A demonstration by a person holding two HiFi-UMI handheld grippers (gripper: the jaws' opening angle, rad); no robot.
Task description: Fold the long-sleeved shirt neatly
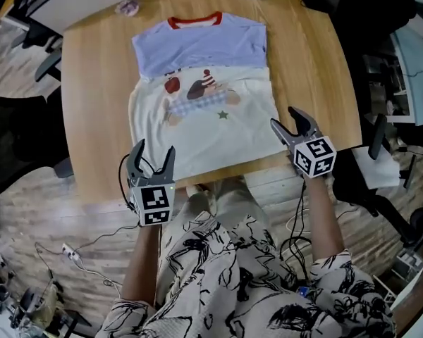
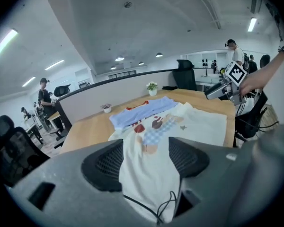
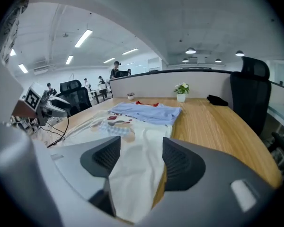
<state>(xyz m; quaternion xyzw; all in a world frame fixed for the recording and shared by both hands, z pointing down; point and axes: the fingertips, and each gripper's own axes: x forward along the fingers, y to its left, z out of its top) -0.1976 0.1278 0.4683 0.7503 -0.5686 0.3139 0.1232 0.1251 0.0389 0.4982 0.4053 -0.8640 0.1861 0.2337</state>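
The long-sleeved shirt (image 1: 197, 129) lies flat on the wooden table (image 1: 92, 83), red collar at the far side. A pale blue band runs across its chest and a cream body with a cartoon print runs down to the hem at the near edge. No sleeves stick out at the sides, so they seem to be tucked in already, which leaves a tidy rectangle ready for a crosswise fold.

At the left, the left hand-held gripper (image 1: 154, 148) hangs over the hem's near left corner. Its jaws are spread and pinch nothing; its own view shows the cloth beyond the pads (image 2: 104, 167), not between them.

At the right, the right hand-held gripper (image 1: 283, 116) sits by the hem's right corner, jaws likewise spread and empty. The matching placement suggests both corners are to be taken together, so the hem can travel up evenly.
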